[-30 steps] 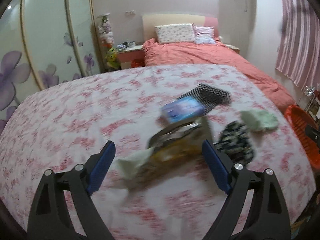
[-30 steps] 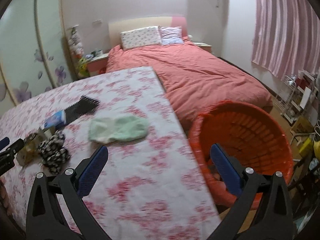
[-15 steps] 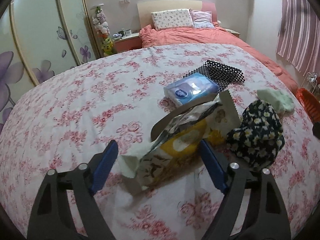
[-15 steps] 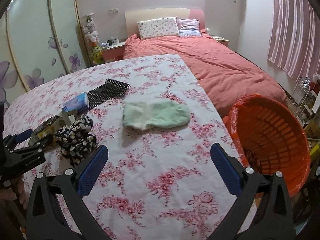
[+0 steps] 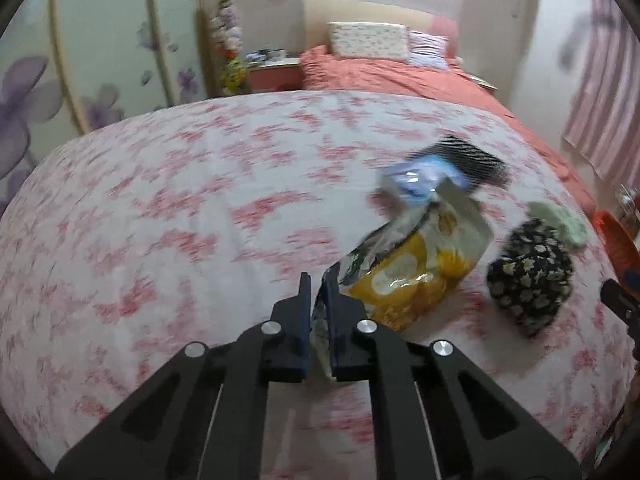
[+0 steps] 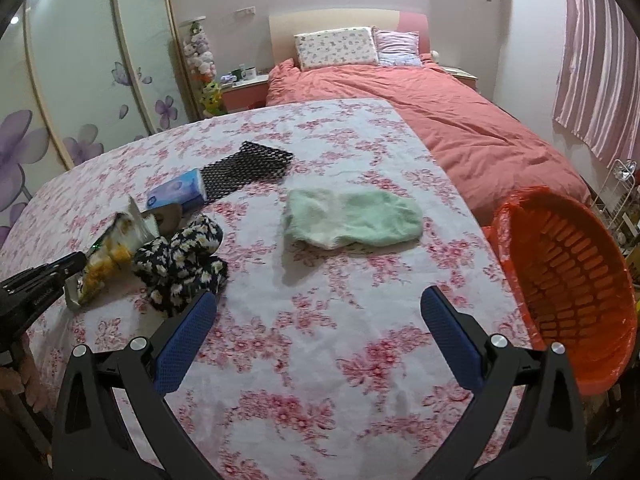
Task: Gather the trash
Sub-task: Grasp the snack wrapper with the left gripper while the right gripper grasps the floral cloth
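Note:
My left gripper (image 5: pixel 318 280) is shut on the near end of a crumpled yellow and silver snack bag (image 5: pixel 416 264), which rises off the floral cloth; the bag also shows in the right wrist view (image 6: pixel 108 252). My right gripper (image 6: pixel 316 312) is open and empty above the cloth, near the table's front. An orange slotted basket (image 6: pixel 576 292) stands beside the table's right edge.
On the floral tablecloth (image 6: pixel 320 360) lie a blue tissue pack (image 6: pixel 176 194), a black mesh mat (image 6: pixel 248 166), a dark daisy-print cloth (image 6: pixel 180 264) and a mint green cloth (image 6: pixel 352 218). A bed with a coral cover (image 6: pixel 440 120) is behind.
My left gripper has closed on the snack bag's near end and lifted it. My right gripper has shifted slightly forward; it stays open.

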Demonstrator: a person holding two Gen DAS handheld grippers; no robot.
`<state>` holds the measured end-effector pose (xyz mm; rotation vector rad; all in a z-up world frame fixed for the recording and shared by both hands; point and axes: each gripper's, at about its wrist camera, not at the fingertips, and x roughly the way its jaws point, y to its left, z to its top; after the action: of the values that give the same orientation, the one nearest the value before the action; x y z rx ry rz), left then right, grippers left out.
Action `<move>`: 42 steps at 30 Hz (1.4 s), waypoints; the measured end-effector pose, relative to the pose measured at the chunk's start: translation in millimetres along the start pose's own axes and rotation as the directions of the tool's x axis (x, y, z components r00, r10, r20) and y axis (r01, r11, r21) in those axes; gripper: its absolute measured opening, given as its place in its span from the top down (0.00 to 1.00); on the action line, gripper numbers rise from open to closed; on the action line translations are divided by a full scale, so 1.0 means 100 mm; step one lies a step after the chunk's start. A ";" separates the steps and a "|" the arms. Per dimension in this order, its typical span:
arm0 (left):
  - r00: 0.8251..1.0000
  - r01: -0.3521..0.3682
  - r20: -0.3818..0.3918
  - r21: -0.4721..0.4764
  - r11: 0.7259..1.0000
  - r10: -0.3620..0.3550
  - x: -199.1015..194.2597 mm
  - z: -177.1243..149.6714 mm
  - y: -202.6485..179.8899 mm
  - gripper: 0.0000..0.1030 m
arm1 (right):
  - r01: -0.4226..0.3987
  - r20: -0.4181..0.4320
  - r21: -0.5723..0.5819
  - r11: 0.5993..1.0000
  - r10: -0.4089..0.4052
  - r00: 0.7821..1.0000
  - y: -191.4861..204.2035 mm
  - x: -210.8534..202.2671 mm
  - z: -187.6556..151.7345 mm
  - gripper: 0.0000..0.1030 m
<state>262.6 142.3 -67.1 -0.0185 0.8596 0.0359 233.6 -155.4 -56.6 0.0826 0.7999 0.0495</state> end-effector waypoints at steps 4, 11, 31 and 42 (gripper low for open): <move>1.000 -0.009 -0.014 -0.043 0.999 0.008 -0.01 -0.01 0.16 0.92 | -0.052 -0.001 -0.012 0.999 0.052 0.999 0.15 0.01 0.02 0.02; 1.000 -0.009 -0.016 -0.087 0.996 0.008 -0.07 -0.02 0.28 0.71 | -0.139 0.000 -0.063 0.988 0.139 0.990 0.50 0.03 0.07 0.02; 0.998 0.049 -0.027 -0.048 0.998 -0.050 -0.02 0.03 -0.09 0.26 | -0.110 -0.101 -0.027 0.994 0.107 0.989 0.54 0.48 0.10 0.73; 0.997 -0.028 -0.067 -0.005 1.000 0.028 0.12 -0.11 -0.22 0.37 | -0.109 -0.099 -0.051 0.993 0.103 0.990 0.56 0.47 0.08 0.73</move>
<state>262.8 120.2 -83.2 -0.0129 0.9267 0.0644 271.6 -96.2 -79.7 0.0703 0.8891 0.1774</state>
